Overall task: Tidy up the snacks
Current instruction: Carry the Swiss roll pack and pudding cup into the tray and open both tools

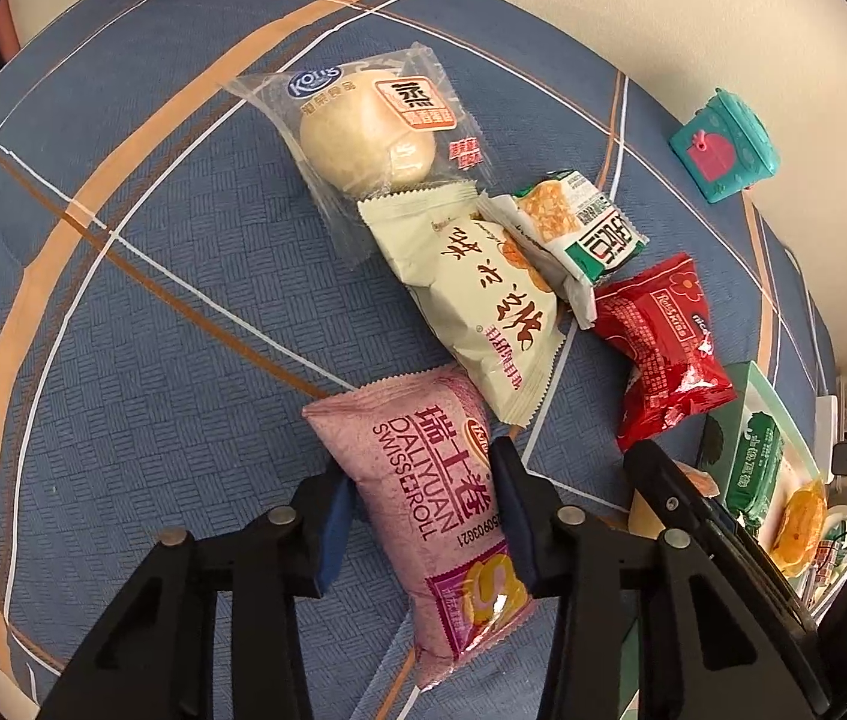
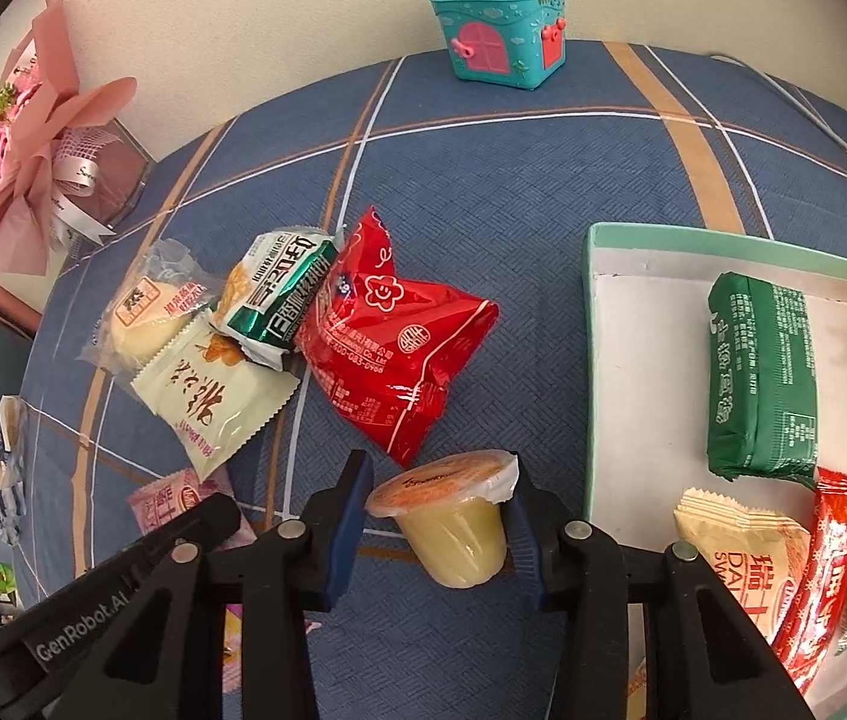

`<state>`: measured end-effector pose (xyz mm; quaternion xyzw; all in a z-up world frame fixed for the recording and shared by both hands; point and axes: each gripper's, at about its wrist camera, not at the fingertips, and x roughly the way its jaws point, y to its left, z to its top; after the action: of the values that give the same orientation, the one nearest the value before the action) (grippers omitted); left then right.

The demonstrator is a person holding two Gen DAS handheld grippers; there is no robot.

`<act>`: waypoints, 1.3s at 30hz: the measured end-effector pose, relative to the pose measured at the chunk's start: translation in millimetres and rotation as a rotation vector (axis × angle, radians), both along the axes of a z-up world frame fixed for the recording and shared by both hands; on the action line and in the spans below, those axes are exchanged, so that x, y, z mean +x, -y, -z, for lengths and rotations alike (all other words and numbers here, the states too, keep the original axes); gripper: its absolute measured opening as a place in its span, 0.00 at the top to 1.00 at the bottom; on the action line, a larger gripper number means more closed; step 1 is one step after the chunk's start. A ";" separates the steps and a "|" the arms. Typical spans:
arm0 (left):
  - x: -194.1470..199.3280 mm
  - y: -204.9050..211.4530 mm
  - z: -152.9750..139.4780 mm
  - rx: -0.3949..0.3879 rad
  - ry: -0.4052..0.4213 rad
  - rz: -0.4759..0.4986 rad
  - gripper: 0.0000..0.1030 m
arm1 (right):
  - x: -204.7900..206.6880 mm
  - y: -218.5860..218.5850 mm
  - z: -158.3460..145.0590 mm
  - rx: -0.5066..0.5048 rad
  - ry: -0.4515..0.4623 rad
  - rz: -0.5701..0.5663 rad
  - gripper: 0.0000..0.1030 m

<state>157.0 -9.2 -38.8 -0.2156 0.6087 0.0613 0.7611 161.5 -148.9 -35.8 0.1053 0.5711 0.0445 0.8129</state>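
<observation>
**Observer:** Start at the left. What have you got?

**Me:** My left gripper point(image 1: 423, 516) has its blue pads on both long sides of the pink Swiss roll packet point(image 1: 441, 516). The pads touch the wrapper, so I judge it held, gripped across the narrow way because that is the span the fingers can close on. It reads "DALIYUAN SWISS ROLL" with a printed code I can't read in full. Whether it is clear of the blue checked tablecloth point(image 1: 153, 300) I cannot tell.

**Observer:** And the pile beyond it?

**Me:** The loose heap not yet sorted. A clear bun packet point(image 1: 375, 132) with a "Kong's"-like logo, a cream packet point(image 1: 471, 300) with brush-style Chinese lettering overlapping it, a green-and-white packet point(image 1: 579, 228) lying on top of the cream one, and a red packet point(image 1: 663, 348) just beside, with a small brand name too blurred to read.

**Observer:** Right side?

**Me:** My right gripper point(image 2: 441, 522) stands narrow around a jelly cup point(image 2: 453, 522), which is tipped over with its foil lid towards the heap. One pad meets the lid rim and the other the cup; I take it as gripped. I can't read the lid print. The other tool's arm shows "GenRobot.AI".

**Observer:** Where does it all go?

**Me:** The mint-edged box point(image 2: 597, 360) at far right, I'd judge. It already holds a green packet point(image 2: 765, 384), another Daliyuan roll point(image 2: 735, 552) and a red stick point(image 2: 825, 564). The teal toy house point(image 2: 501, 36) and pink bouquet point(image 2: 21, 144) sit at the back edge, well apart from the work.
</observation>
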 end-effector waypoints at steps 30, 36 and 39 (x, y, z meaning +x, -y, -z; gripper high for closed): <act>-12.6 -0.4 -84.7 0.010 0.213 -0.014 0.60 | -23.9 32.8 -88.4 0.002 0.065 0.098 0.56; -2.8 30.8 -91.6 0.020 0.233 0.048 0.60 | -21.3 62.6 -111.2 -0.020 0.096 0.153 0.56; -3.1 50.0 -95.3 0.023 0.240 0.096 0.60 | -18.3 84.5 -113.9 -0.014 0.083 0.197 0.56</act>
<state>153.9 -59.2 56.5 -0.1831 0.5222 0.0057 0.8329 143.2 -233.4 78.1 0.1536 0.5242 -0.0354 0.8369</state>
